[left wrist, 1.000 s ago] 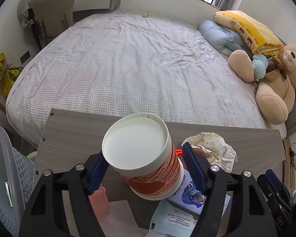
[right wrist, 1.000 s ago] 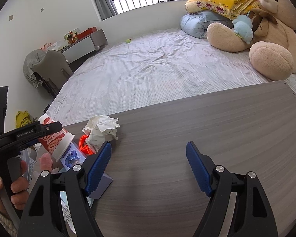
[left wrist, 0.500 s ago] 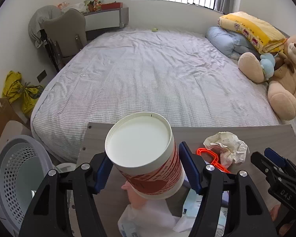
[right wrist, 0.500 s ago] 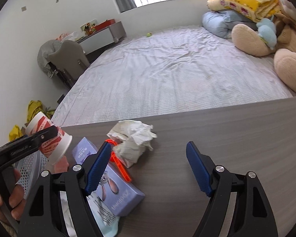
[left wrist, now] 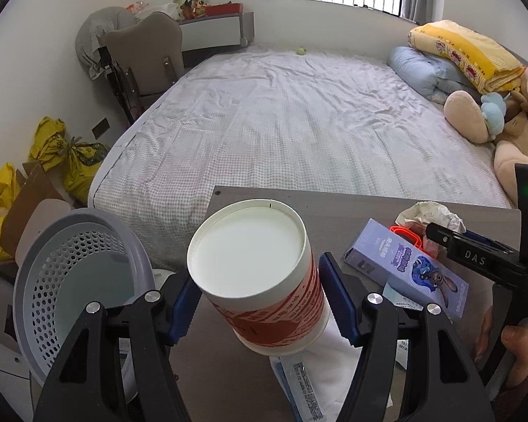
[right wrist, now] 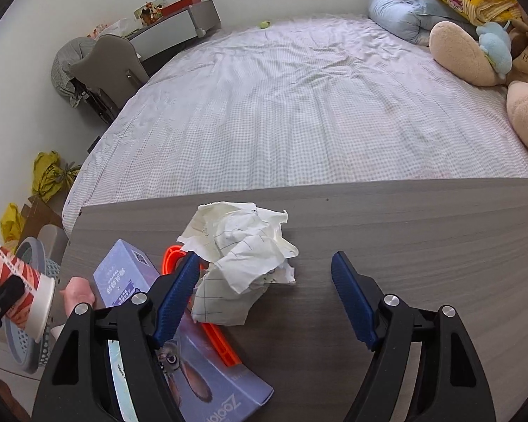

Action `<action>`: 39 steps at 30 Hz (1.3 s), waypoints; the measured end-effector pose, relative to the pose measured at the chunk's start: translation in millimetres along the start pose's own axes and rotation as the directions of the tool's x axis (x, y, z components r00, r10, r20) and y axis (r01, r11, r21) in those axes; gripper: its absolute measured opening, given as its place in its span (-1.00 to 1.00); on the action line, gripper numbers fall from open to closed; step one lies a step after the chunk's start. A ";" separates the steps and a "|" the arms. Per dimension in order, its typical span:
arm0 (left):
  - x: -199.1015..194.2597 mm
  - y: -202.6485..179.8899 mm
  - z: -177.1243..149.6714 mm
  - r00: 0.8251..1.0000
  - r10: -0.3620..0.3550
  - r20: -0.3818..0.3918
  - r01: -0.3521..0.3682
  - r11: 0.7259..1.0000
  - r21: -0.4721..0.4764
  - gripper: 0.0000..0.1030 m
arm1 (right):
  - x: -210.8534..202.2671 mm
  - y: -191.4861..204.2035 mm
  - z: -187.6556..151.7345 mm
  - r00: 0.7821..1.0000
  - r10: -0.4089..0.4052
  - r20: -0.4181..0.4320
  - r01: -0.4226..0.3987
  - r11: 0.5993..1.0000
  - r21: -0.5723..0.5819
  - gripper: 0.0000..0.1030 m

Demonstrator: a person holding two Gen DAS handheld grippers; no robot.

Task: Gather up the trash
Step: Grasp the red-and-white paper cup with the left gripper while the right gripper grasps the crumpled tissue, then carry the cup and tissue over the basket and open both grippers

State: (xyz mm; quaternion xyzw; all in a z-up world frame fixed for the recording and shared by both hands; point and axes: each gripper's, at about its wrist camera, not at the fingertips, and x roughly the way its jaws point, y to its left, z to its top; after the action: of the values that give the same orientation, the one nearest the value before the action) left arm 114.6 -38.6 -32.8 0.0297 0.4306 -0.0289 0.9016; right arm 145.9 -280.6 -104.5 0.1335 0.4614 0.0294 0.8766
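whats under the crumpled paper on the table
An orange plastic piece sticks out from beneath the crumpled paper, beside the purple box. How far it runs underneath, and anything else there, is covered.

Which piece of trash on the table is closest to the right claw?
The crumpled white paper, lying between the open right claw fingers. The purple box lies off to its left.

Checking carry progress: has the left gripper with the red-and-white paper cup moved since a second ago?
Yes. The left gripper carried the red-and-white paper cup leftward past the table edge.
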 end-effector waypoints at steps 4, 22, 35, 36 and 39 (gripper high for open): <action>-8.5 4.1 -5.2 1.000 -0.003 0.006 0.003 1.000 -0.007 0.22 | -8.8 5.0 -0.2 1.000 0.010 0.017 -0.010 1.000 -0.003 -0.30; -45.2 30.9 -39.9 0.999 -0.031 0.036 0.031 1.000 -0.005 0.22 | -107.3 21.4 -63.3 0.993 0.008 0.120 -0.012 0.999 0.037 -0.32; -58.1 100.6 -56.3 0.999 0.004 0.052 0.000 0.997 -0.082 0.22 | -131.2 124.5 -75.3 0.977 0.158 0.145 -0.141 0.983 -0.121 -0.33; -58.6 106.8 -57.0 0.999 0.004 0.053 0.001 0.996 -0.088 0.22 | -131.0 130.7 -74.6 0.976 0.165 0.141 -0.147 0.980 -0.131 -0.32; -59.7 123.6 -56.1 0.998 0.012 0.054 -0.006 0.995 -0.100 0.22 | -128.6 153.3 -72.6 0.973 0.180 0.144 -0.156 0.974 -0.166 -0.33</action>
State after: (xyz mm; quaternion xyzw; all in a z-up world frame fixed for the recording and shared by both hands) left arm 43.3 90.6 -18.1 -0.0141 0.4064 -0.0041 0.9136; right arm 23.9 -140.5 -0.5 0.1063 0.3738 0.1284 0.9124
